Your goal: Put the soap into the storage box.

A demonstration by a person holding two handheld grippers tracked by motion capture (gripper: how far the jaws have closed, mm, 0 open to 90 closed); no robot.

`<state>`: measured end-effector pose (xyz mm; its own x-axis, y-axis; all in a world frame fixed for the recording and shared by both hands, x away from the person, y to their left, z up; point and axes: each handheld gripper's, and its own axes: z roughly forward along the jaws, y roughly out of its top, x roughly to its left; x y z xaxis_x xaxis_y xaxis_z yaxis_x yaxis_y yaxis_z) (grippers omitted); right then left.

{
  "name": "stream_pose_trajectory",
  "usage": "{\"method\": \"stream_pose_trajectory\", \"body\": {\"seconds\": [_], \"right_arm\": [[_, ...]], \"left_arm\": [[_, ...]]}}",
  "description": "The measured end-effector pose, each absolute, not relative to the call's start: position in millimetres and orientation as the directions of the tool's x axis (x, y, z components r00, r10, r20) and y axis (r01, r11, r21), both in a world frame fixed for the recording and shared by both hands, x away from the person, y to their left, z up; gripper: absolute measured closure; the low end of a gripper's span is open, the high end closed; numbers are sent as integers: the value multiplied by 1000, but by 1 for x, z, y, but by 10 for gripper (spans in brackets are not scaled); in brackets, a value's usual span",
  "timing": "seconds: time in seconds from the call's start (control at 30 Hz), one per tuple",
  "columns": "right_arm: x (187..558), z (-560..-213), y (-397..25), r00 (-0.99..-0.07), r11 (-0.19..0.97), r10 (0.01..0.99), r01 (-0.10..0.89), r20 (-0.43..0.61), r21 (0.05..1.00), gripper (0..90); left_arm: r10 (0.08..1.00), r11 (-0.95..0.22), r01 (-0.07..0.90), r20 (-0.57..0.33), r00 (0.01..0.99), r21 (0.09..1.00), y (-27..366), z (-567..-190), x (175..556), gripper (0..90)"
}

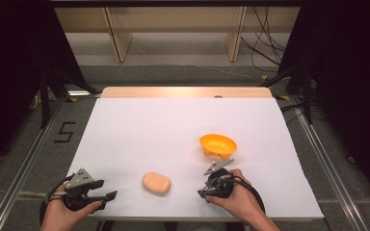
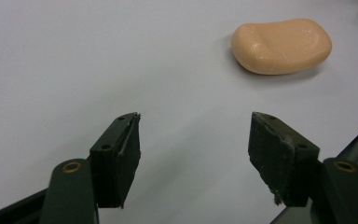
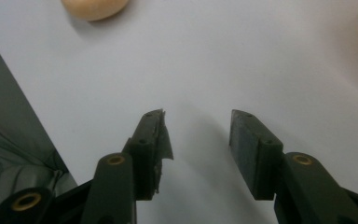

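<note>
High view: soap [image 1: 156, 183] lies near the desk's [image 1: 139, 125] front edge, between the left gripper [image 1: 107, 196] and right gripper [image 1: 203, 193], both gaping and empty, bowl [image 1: 218, 144] behind; the bar looks stiff, light and probably slick, best pinched across its short flat sides.

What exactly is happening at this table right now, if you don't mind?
A person holds tongs in each hand near the table's front edge. The left tongs and right tongs are both open and hold nothing. A peach-coloured soap bar lies between them, and an orange bowl sits just beyond the right hand.
</note>
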<state>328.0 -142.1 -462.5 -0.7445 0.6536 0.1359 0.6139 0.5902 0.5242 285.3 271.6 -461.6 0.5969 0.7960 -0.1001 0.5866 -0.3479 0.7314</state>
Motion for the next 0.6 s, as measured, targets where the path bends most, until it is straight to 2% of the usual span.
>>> {"method": "stream_pose_trajectory", "body": {"seconds": [0.17, 0.27, 0.3, 0.33, 0.47, 0.6], "right_arm": [[330, -460, -130, -769, 623, 622, 600, 148, 501, 515], [332, -458, -120, -797, 670, 588, 577, 141, 467, 499], [333, -457, -116, -802, 682, 582, 571, 135, 457, 497], [336, -455, -108, -820, 711, 556, 553, 134, 434, 474], [340, -449, -91, -837, 753, 529, 538, 138, 380, 459], [348, -445, -79, -858, 791, 497, 510, 131, 337, 417]], "left_arm": [[790, -354, 590, -106, 604, 726, 272, -463, 287, 325], [789, -345, 595, -120, 603, 726, 271, -465, 286, 325], [781, -377, 577, -87, 619, 724, 273, -464, 288, 325], [784, -346, 590, -121, 609, 729, 271, -464, 286, 325], [786, -333, 605, -142, 602, 723, 269, -465, 287, 324], [778, -354, 590, -122, 617, 725, 269, -464, 287, 324]]}}
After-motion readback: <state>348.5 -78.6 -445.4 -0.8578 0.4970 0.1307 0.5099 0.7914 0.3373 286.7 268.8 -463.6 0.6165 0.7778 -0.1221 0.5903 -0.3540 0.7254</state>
